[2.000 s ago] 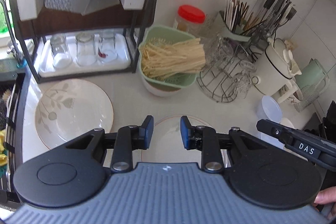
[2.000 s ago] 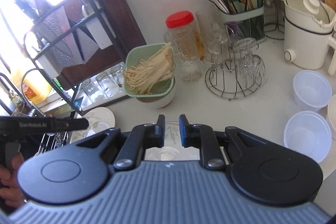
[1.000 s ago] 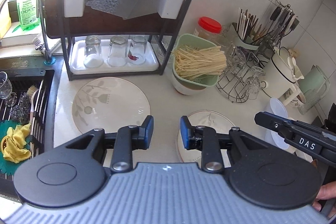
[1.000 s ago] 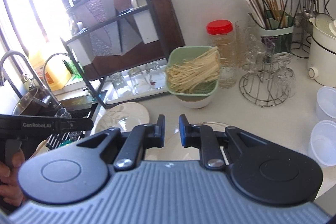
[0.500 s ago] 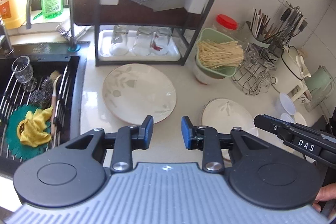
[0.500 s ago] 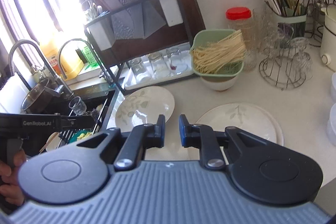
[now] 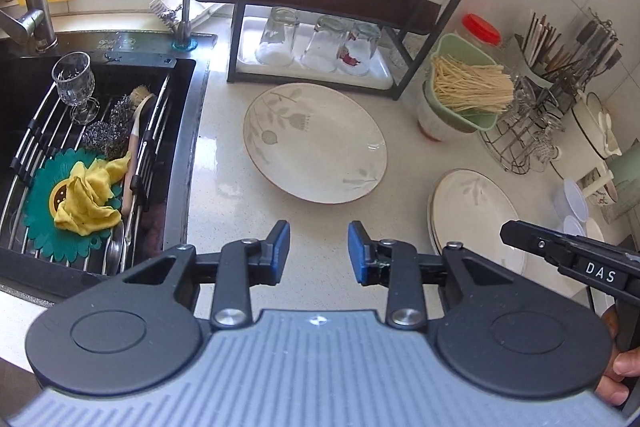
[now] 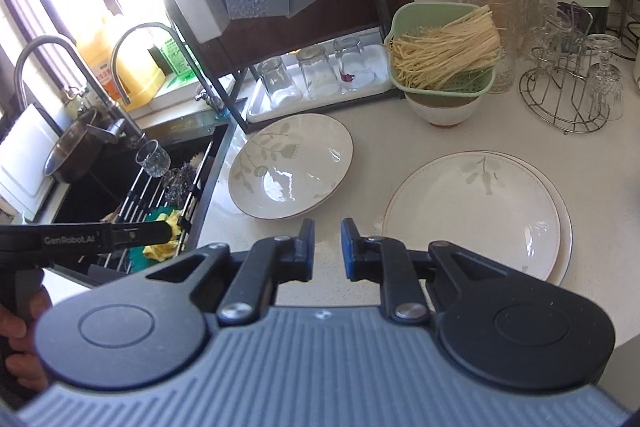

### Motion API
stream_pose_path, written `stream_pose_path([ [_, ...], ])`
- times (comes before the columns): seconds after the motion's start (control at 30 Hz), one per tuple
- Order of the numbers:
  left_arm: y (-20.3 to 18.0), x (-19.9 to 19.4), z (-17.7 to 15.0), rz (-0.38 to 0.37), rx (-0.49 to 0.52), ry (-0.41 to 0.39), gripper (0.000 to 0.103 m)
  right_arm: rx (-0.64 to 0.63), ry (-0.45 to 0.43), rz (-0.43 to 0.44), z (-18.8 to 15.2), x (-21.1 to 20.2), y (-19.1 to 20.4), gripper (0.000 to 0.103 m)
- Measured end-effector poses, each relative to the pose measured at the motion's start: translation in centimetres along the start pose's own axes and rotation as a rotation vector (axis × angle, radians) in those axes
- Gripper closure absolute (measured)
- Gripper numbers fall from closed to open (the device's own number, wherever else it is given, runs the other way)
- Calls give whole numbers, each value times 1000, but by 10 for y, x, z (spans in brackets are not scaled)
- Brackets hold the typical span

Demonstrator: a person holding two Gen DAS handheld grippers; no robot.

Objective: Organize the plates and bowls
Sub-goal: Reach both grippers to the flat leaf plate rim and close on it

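The left gripper (image 7: 315, 247), stamped "GenRobot.AI", has just been widening its empty jaws just short of the leaf-patterned plate (image 7: 316, 143), while the clenched, empty right gripper (image 8: 327, 246), labelled "DAS", has 2 stacked plates (image 8: 476, 215) ahead to its right.

Pale speckled countertop (image 7: 224, 187) with deep floral plate (image 7: 316, 143), stacked flat plates (image 7: 476, 215), black rack (image 7: 320, 7), noodle basket (image 7: 464, 87).

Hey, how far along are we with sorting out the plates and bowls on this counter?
Done so far: two flat plates sit stacked on the counter. In hand: nothing; the left gripper has just been opening with nothing between its pads, in front of the deep plate, and the right gripper is shut and empty. Left: that deep plate lies alone by the sink.
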State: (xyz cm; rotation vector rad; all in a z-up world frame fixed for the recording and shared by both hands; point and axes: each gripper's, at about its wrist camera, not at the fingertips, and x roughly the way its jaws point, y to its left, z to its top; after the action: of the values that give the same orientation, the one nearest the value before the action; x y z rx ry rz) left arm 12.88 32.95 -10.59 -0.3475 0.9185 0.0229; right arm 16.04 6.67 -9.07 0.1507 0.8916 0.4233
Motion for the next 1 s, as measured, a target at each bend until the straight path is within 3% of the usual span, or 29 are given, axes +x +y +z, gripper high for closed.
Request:
stream_pose_path([
  [0.2,5,24,28,71,-20,-16,65,-64,20,41,21,24,-2,85],
  [0.47,21,68,76,94,-64,-55,58,-112,-5,63,51,73,-15,85],
  [0.7,37,125,89,131,-84,4,56,-72,67,94,61,135,-32,84],
  [0.73,40,130,90,130,-86,9,56,-68,80,95,63,141,-33,82],
  [0.87,53,152,90,132,-98,29,56,-51,93,134,70,158,-40,60],
  [1.0,63,166,87,125,-141,35,56,-53,96,141,75,175,-45,60],
])
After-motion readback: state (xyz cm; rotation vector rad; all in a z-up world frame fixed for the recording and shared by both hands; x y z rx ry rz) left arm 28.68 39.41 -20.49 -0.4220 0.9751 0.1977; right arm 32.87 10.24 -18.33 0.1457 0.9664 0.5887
